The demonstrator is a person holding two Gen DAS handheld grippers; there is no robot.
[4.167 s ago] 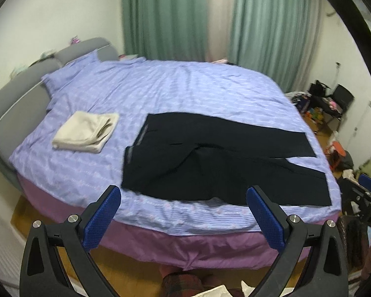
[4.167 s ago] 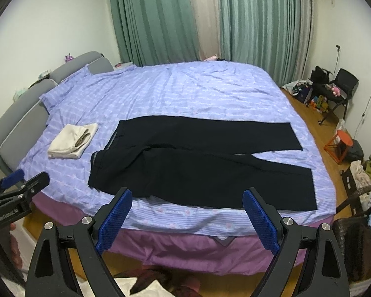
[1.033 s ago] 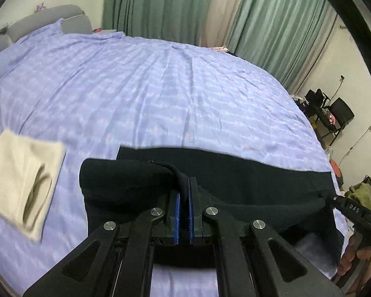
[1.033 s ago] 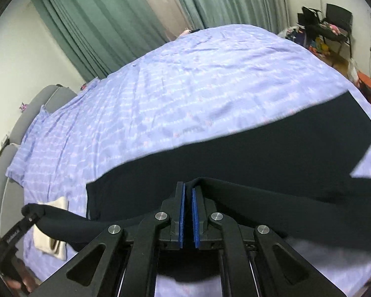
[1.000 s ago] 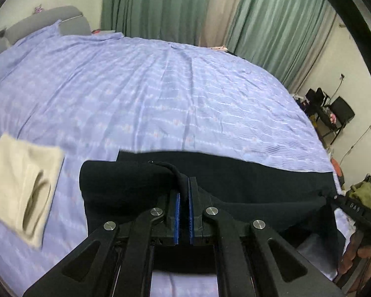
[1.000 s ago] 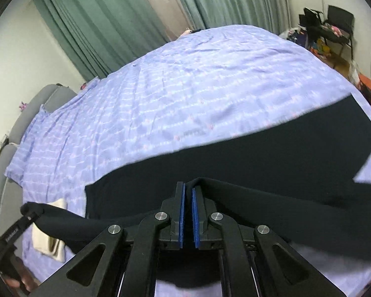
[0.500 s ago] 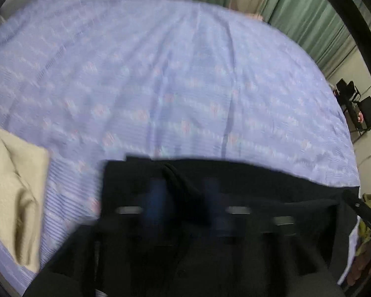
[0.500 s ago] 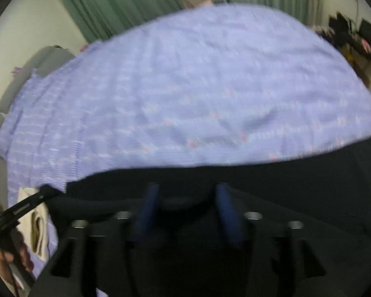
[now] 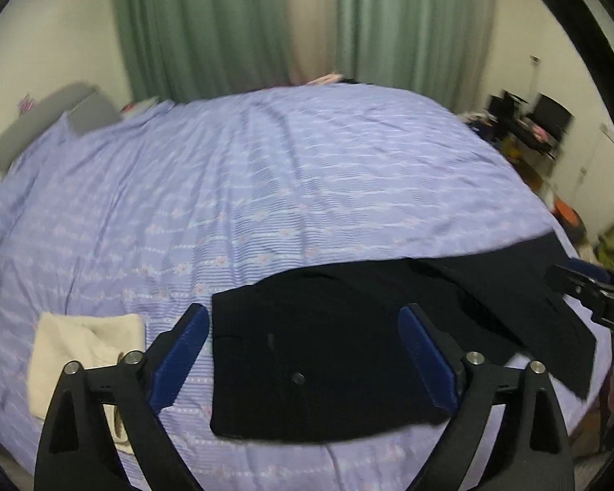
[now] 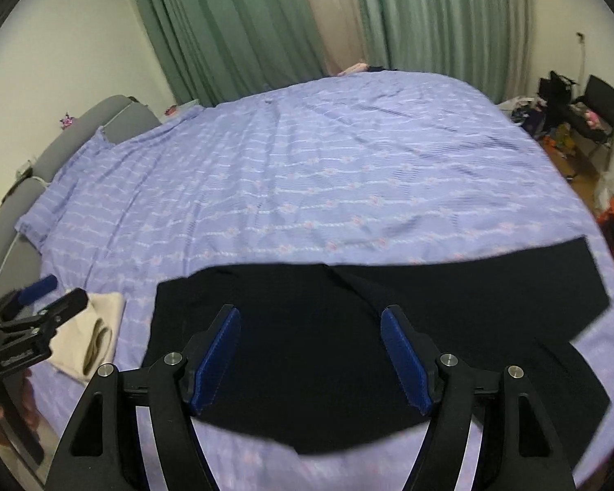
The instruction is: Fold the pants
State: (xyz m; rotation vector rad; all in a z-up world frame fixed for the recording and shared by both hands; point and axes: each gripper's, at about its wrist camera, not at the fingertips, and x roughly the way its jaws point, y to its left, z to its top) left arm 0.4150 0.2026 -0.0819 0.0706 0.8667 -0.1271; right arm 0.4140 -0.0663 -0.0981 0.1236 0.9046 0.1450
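Black pants [image 9: 327,347] lie flat on the near part of the bed, folded lengthwise, waist to the left and legs running right. In the right wrist view the pants [image 10: 339,339] show the under leg sticking out at the lower right. My left gripper [image 9: 303,356] hovers above the waist end, its jaws opening wide, with nothing held between the blue pads [image 9: 180,352]. My right gripper [image 10: 311,360] hangs open over the middle of the pants, clear of the cloth. Each gripper also shows in the other's view: the left gripper [image 10: 61,292] and the right gripper [image 9: 573,274].
The bed [image 9: 266,188] has a lilac patterned cover. A folded cream cloth [image 9: 82,339] lies left of the pants. A grey headboard [image 10: 114,118] is at the left, green curtains [image 10: 233,24] behind, and a chair with clutter [image 10: 585,110] at the right.
A second ago both grippers were shut on a raised fold of the pants. Both have let go, opened and risen, and the pants now lie flat on the bed.
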